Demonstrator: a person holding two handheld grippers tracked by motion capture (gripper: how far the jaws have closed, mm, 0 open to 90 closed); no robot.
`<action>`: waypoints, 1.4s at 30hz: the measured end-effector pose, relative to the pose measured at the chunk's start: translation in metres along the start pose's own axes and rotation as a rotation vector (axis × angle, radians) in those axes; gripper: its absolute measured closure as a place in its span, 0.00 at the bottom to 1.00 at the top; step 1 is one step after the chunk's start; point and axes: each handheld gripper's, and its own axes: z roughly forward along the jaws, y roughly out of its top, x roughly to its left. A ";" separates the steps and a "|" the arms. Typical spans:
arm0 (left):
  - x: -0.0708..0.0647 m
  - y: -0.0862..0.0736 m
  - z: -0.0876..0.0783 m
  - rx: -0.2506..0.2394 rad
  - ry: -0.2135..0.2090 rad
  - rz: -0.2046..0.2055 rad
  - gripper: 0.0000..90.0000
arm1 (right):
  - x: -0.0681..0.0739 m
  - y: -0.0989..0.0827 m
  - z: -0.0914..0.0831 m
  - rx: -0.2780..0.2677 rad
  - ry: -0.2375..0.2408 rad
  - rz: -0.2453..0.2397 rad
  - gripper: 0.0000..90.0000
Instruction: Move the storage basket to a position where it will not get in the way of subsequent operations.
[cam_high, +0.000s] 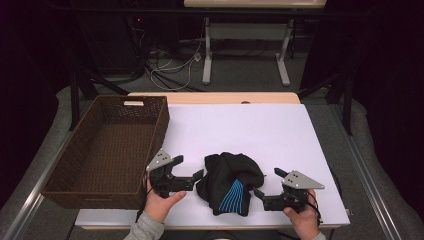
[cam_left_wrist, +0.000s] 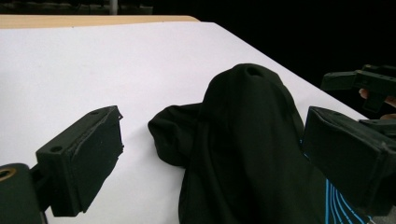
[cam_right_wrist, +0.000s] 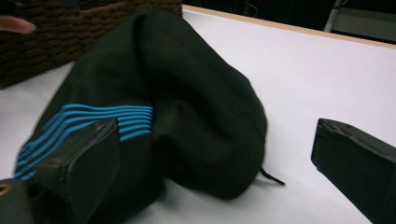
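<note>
Black garment (cam_high: 231, 181) with blue stripes lies bunched on the white table (cam_high: 260, 130), just right of the wicker basket (cam_high: 107, 150). Left gripper (cam_high: 192, 176) touches the garment's left edge, jaws spread, gripping nothing. Right gripper (cam_high: 267, 186) sits at the garment's right edge, jaws likewise released. Judgement: each should bite a full fold near the garment's sides before lifting. Both forearms enter low, grippers pointing inward toward the garment.
</note>
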 end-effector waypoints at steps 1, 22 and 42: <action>0.001 -0.001 0.001 0.007 -0.001 0.001 0.05 | 0.002 0.001 0.000 -0.005 0.005 -0.003 0.00; 0.005 -0.011 0.008 0.027 0.024 -0.017 0.06 | 0.030 0.017 0.035 0.030 0.088 -0.072 0.26; 0.005 -0.014 0.005 0.029 0.050 -0.014 0.10 | 0.036 0.060 0.076 0.006 0.076 -0.071 0.24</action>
